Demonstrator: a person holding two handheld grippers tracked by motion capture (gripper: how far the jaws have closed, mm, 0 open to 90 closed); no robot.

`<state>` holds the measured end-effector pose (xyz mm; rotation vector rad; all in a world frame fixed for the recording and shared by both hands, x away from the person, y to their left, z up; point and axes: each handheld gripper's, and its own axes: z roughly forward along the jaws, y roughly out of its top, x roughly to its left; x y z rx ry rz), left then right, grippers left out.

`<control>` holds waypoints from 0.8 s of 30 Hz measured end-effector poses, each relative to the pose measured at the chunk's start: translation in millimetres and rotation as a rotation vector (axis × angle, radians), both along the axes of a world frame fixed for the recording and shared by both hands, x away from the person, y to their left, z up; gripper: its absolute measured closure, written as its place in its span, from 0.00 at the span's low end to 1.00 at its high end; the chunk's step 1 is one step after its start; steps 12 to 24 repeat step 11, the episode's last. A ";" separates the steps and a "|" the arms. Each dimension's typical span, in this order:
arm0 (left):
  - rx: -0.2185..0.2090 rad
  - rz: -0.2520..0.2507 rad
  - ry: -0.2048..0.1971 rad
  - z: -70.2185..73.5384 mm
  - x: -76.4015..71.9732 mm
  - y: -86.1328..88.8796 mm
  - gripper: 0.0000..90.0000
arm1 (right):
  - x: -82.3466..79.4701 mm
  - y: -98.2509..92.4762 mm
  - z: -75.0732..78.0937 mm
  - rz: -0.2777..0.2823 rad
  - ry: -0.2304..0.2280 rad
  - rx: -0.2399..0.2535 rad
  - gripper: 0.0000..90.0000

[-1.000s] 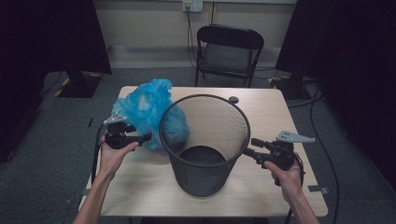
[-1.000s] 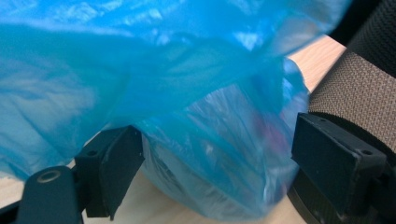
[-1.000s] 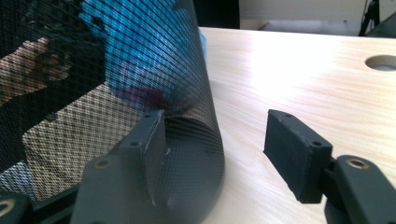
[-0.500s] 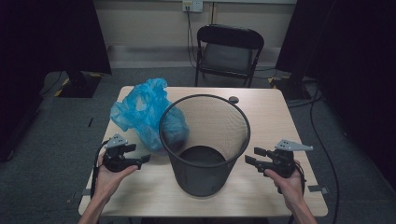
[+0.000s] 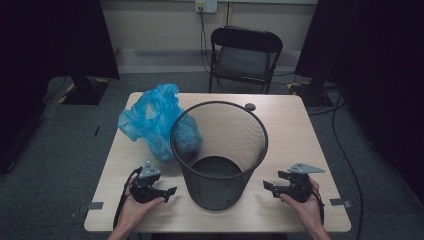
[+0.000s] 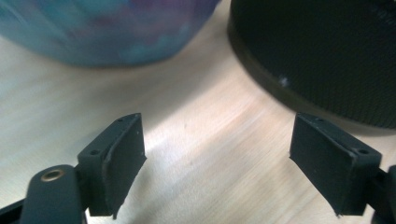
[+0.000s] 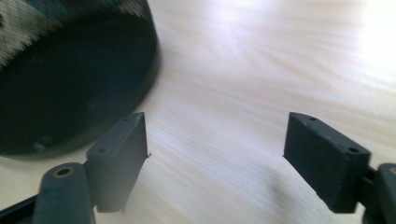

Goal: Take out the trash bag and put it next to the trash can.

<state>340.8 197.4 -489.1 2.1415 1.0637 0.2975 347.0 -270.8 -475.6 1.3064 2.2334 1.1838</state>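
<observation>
High view: looked forward and down, far above the pale wooden table [image 5: 295, 130].
Gripper views: skimmed close over the tabletop, sharing the black mesh wastebasket [image 6: 322, 51] base.

Light from above is falling on the table [image 5: 300, 130] in the high view, while the room around it is sinking into near black, soft and grainy. The bin [image 5: 220, 150] is casting a faint shadow at its base. In the left gripper view, the blue bag [image 6: 107, 28] is smearing with blur and a pale sheen is glaring off the wood. In the right gripper view, the top right corner is washing out white, and the bin's mesh is blurring.
</observation>
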 end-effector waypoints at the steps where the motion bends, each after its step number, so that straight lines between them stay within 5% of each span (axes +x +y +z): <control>1: 0.020 -0.008 -0.009 -2.4 -0.9 -1.9 0.19 | -0.5 0.7 -2.5 -0.006 -0.004 -0.019 0.24; 4: 0.085 -0.016 -0.072 -5.7 -2.5 -7.6 0.18 | -0.4 3.3 -11.5 -0.031 0.000 -0.088 0.21; 10: 0.058 -0.001 -0.095 -9.7 -3.0 -7.1 0.14 | 0.8 9.4 -20.9 -0.088 0.008 -0.149 0.19; 24: 0.054 -0.002 -0.099 -10.4 -3.0 -7.0 0.13 | 0.6 10.1 -21.2 -0.093 0.009 -0.145 0.18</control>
